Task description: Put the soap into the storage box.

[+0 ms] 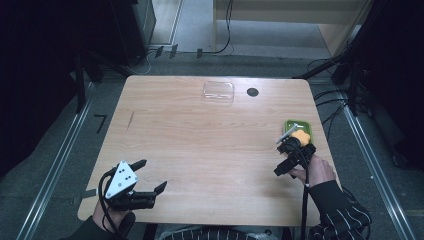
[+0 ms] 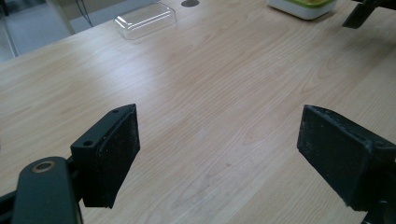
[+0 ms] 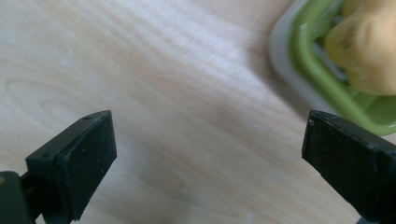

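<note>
Your right gripper (image 1: 289,150) sits at about four o'clock on the table (image 1: 200,145), jaws wide with nothing between them, right beside the green tray (image 1: 298,125) that holds a yellow lump (image 1: 300,136) and a grey utensil (image 1: 290,132). That lump looks soft and light, maybe a sponge or bread, so I'd judge it will squash if pinched hard; take it across its middle with a gentle squeeze. Your left gripper (image 1: 152,175) waits at seven o'clock, equally wide and empty, with a clear lid (image 1: 218,92) far off at twelve.
</note>
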`<state>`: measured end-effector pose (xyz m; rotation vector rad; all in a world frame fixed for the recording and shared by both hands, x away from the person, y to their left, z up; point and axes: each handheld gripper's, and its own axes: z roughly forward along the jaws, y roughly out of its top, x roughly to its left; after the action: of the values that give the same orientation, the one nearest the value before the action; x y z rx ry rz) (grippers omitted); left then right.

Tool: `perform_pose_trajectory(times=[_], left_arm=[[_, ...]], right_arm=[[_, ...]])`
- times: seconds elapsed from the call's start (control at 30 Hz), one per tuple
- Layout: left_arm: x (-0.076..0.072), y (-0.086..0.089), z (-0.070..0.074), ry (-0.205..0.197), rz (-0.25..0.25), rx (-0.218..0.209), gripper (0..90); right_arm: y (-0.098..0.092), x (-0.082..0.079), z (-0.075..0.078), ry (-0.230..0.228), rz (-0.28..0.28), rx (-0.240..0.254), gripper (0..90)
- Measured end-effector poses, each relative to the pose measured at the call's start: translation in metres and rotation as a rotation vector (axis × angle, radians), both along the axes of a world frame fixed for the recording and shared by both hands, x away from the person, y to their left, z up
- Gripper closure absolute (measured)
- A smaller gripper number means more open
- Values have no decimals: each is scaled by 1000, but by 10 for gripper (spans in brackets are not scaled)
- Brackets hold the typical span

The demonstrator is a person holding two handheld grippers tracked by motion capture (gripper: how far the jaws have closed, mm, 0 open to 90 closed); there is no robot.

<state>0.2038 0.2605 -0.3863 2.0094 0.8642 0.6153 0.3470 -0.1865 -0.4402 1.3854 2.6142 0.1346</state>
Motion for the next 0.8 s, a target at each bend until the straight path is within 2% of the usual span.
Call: perform_pose_trajectory(times=[0.27, 0.37, 0.6, 0.8], left_arm=[[0, 0, 0, -1, -1, 1, 136], [0, 0, 0, -1, 0, 1, 136], [0, 0, 0, -2, -1, 1, 136], [0, -1, 0, -3, 1, 0, 136]], right_arm=[[8, -24, -10, 42, 30, -11, 34], [8, -33, -12, 45, 41, -12, 37], [6, -50, -15, 20, 75, -1, 43], [6, -60, -18, 34, 100, 6, 64]])
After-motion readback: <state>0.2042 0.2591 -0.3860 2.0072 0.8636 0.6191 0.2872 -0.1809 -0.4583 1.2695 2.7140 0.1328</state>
